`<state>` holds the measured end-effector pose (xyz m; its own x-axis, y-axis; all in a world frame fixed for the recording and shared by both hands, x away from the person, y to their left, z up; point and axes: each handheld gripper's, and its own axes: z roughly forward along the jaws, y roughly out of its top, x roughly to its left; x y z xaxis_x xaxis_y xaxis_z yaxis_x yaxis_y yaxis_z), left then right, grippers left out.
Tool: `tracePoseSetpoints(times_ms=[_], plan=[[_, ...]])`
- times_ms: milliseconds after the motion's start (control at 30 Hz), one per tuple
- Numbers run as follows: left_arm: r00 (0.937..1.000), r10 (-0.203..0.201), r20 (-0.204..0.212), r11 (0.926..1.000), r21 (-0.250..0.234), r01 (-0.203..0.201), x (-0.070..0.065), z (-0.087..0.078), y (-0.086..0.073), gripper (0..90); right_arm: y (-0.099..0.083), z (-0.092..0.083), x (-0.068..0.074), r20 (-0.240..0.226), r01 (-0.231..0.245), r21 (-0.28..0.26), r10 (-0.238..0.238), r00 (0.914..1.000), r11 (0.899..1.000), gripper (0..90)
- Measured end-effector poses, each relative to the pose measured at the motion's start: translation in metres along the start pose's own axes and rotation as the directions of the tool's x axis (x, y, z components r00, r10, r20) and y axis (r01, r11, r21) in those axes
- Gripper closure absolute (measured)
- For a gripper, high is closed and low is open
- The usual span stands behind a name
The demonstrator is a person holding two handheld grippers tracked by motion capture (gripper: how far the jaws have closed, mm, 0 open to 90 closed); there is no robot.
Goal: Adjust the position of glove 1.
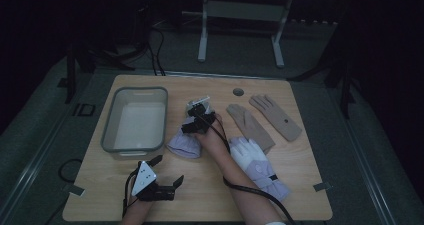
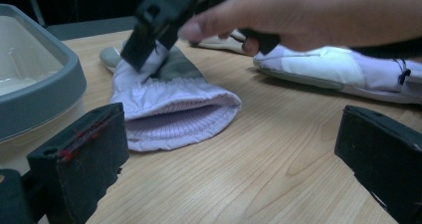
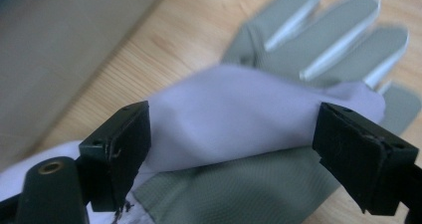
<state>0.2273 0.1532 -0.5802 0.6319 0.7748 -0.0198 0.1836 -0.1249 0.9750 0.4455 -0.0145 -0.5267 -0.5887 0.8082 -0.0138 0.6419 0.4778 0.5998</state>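
- Left gripper [image 1: 169, 171] sits low near the front edge of the table [image 1: 210, 205], with its two black jaws spread wide and nothing between them.
- Right gripper [image 1: 196, 119] is farther in, right over the folded glove [image 1: 183, 144]. Its jaws are apart, one on each side of a raised fold of purple cloth. I cannot tell if they touch the cloth.
- That glove lies near the middle of the table, just beside the grey tub [image 1: 134, 119].
- Its long side runs from front to back. The open cuff points to the person and the fingers point away.
- It is light purple with a ribbed cuff, a grey palm and grey fingers with pale edges. Part of the purple cloth is folded over the grey part.
- A white and purple glove [image 1: 257, 166] lies near it, under the person's right forearm.
- Two tan gloves [image 1: 265, 119] lie farther back on the right side.
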Motion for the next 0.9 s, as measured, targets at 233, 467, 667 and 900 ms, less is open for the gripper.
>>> tracePoseSetpoints(times_ms=[233, 467, 667, 900], plan=[[1.0000, 0.004, -0.001, 1.0000, 0.005, -0.004, 0.000, 0.000, 0.000, 0.6, -0.010, 0.017, -0.002, 0.000, -0.023, 0.017, 0.023, 0.9997, 1.000, 17.1], [0.9999, 0.010, -0.004, 0.9999, 0.009, -0.009, -0.001, 0.001, 0.000, 0.6, -0.013, 0.015, -0.007, -0.066, 0.014, 0.031, -0.011, 0.9977, 0.999, 37.9], [1.0000, 0.005, -0.003, 0.9999, 0.010, -0.005, 0.000, 0.001, 0.000, 0.6, -0.012, 0.010, -0.008, -0.110, 0.047, 0.034, -0.043, 0.9930, 0.998, 70.0], [1.0000, -0.005, 0.002, 0.9999, 0.009, 0.005, 0.001, 0.001, 0.000, 0.6, -0.006, -0.008, -0.009, -0.126, 0.071, 0.036, -0.066, 0.9899, 0.997, 78.0]])
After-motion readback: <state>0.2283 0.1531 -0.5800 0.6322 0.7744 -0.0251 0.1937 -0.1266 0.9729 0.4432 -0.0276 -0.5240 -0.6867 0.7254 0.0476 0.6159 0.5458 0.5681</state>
